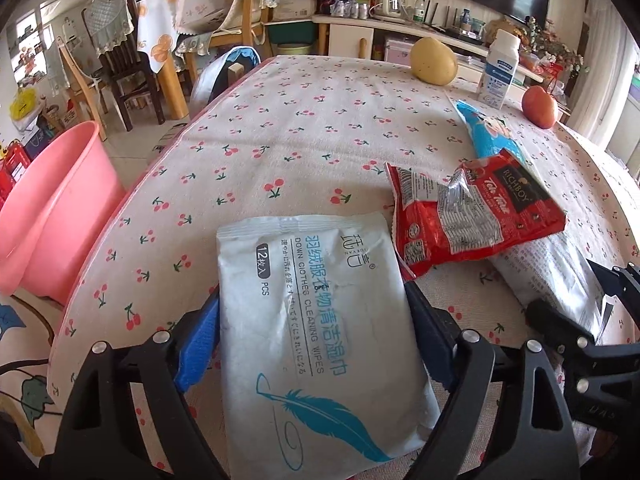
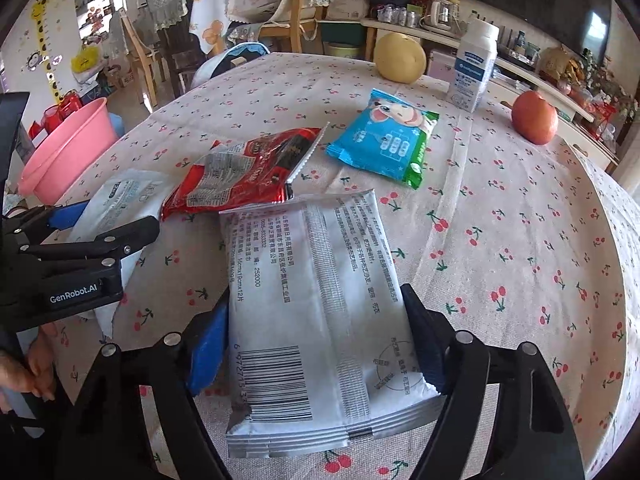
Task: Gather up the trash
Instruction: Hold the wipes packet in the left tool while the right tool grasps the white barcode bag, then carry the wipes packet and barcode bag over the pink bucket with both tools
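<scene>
Four wrappers [image 2: 384,140], two fruits [image 2: 400,56], one bottle [image 2: 474,68], one pink basin [image 2: 64,152], two grippers [image 2: 316,344].

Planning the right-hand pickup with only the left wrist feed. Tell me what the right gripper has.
Observer: The right gripper has its fingers on either side of a white pack lying barcode side up. I cannot tell whether they are squeezing it.
Operator: Report the blue pack behind the red wrapper.
Observer: The blue pack lies flat, apart from the red wrapper. It has a cartoon face on top and a green strip along one end.
</scene>
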Available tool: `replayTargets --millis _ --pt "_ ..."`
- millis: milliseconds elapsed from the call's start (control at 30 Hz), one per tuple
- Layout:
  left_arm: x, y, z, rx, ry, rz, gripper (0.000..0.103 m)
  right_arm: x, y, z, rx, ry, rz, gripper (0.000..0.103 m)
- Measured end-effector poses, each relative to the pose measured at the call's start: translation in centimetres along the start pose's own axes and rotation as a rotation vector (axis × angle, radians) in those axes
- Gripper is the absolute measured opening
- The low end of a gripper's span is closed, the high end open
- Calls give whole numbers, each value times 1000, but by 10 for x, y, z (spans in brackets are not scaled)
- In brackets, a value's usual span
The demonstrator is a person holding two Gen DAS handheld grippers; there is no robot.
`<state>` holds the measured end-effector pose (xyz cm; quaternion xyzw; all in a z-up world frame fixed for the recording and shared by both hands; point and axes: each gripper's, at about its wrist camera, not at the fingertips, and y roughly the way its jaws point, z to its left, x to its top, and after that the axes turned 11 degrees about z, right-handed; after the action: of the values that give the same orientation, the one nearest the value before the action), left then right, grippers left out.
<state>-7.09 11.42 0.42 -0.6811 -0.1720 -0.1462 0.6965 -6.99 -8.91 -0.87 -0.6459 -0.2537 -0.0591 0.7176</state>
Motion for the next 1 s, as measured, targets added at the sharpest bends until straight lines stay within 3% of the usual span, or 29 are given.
replayTargets --millis 400,600,1000 --pt "4 -3 8 -114 -4 -30 73 -7 -35 -53 62 276 -138 78" --pt "7 -8 17 -172 -36 -52 72 -5 -50 -48 128 299 -193 78" --pt "23 -33 67 -270 -160 -168 72 12 -52 -8 222 276 -195 78"
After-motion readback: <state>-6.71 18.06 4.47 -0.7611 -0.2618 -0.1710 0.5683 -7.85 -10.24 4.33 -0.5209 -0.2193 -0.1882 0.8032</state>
